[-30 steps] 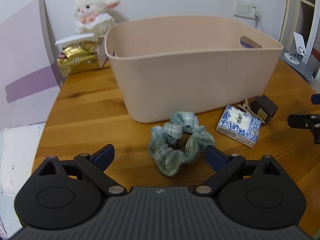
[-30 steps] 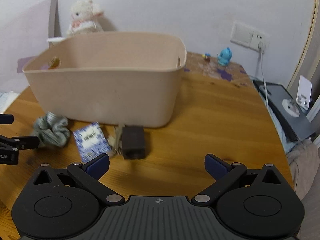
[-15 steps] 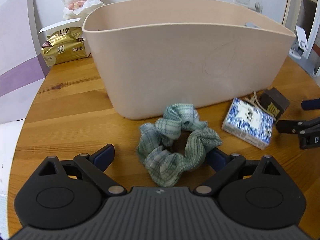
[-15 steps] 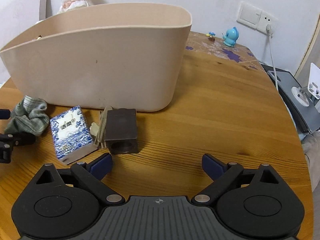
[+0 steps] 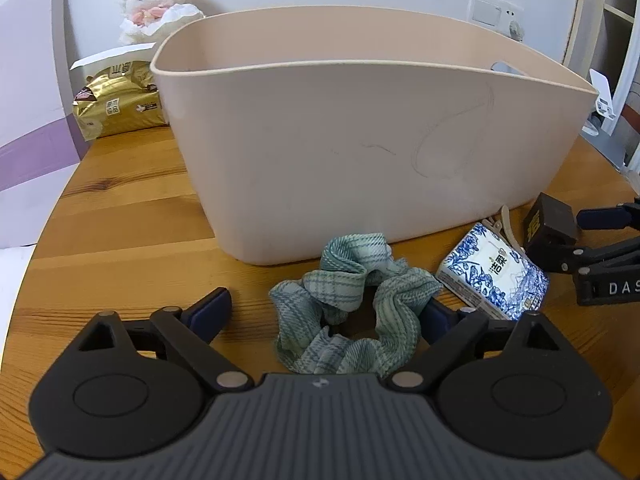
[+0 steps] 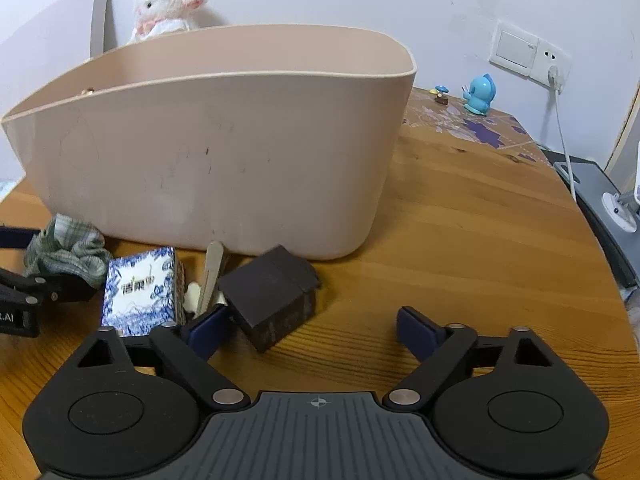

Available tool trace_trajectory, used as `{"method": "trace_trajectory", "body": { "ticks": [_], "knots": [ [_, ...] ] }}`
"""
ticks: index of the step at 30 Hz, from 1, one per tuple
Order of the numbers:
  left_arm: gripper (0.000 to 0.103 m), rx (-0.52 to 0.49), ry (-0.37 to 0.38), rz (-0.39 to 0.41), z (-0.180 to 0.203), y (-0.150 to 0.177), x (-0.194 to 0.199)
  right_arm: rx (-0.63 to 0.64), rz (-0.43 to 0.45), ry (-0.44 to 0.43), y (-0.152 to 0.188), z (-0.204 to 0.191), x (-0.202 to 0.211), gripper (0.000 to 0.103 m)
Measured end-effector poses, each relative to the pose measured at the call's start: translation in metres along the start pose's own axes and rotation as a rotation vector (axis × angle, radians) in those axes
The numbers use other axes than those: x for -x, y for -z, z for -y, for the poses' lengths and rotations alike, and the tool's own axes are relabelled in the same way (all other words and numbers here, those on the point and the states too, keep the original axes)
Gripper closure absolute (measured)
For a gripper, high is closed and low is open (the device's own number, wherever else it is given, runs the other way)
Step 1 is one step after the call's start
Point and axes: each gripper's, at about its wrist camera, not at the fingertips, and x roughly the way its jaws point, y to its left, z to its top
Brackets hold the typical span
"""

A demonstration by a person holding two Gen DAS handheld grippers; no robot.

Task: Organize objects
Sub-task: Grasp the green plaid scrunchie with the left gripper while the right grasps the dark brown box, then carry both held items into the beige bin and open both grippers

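We have brought both tongs down low and close to the things on the wooden bench [image 5: 120, 208]; a moment ago they were higher and farther back. Our left tongs [image 5: 324, 312] are wide open and hold nothing yet, but now the green checked scrunchie [image 5: 352, 308] lies right between the two tips, near the right one. Our right tongs [image 6: 316, 326] are wide open too and hold nothing. The little dark brown box [image 6: 272, 296] now sits between those tips, close to the left one and tipped up on one edge. Between the scrunchie and the brown box lies a blue and white tissue pack [image 5: 494, 280], and a beige hair clip [image 6: 212, 276] rests between the pack and the brown box. All four small things sit in a row on the near side of the big pink basket [image 5: 360, 152], just beside its wall. We cannot see the bottom of the basket from here. We think the move down means we are ready to grab: closing the left tongs should catch the scrunchie, and closing the right tongs should catch the brown box. After that, each thing still has to go up over the rim and into the basket.
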Motion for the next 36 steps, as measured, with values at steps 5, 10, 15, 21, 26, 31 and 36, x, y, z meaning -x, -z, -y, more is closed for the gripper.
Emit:
{"method": "trace_trajectory", "body": {
  "ticks": [5,10,15,21,26,31,36],
  "knots": [
    [0.037,0.018,-0.009,0.009,-0.002,-0.002,0.006,0.0,0.013,-0.005,-0.002,-0.002,0.004,0.046],
    [0.057,0.031,-0.011,-0.003,-0.004,-0.001,0.011,-0.011,0.014,-0.004,-0.002,0.0,0.003,0.061],
    [0.074,0.062,-0.023,-0.002,-0.008,0.005,0.018,-0.027,0.006,0.002,0.002,0.0,0.011,0.062],
    [0.078,0.084,-0.022,0.005,-0.01,0.008,0.033,-0.012,0.022,0.023,0.008,-0.002,0.034,0.062],
    [0.078,0.072,-0.019,0.039,-0.004,0.007,0.054,-0.005,0.077,0.037,0.009,-0.005,0.066,0.062],
    [0.078,0.062,-0.018,0.084,0.0,0.005,0.079,0.01,0.139,0.049,0.007,-0.011,0.102,0.062],
    [0.078,0.053,-0.016,0.134,0.002,0.001,0.102,0.024,0.224,0.052,0.001,-0.019,0.137,0.062]
  ]
}}
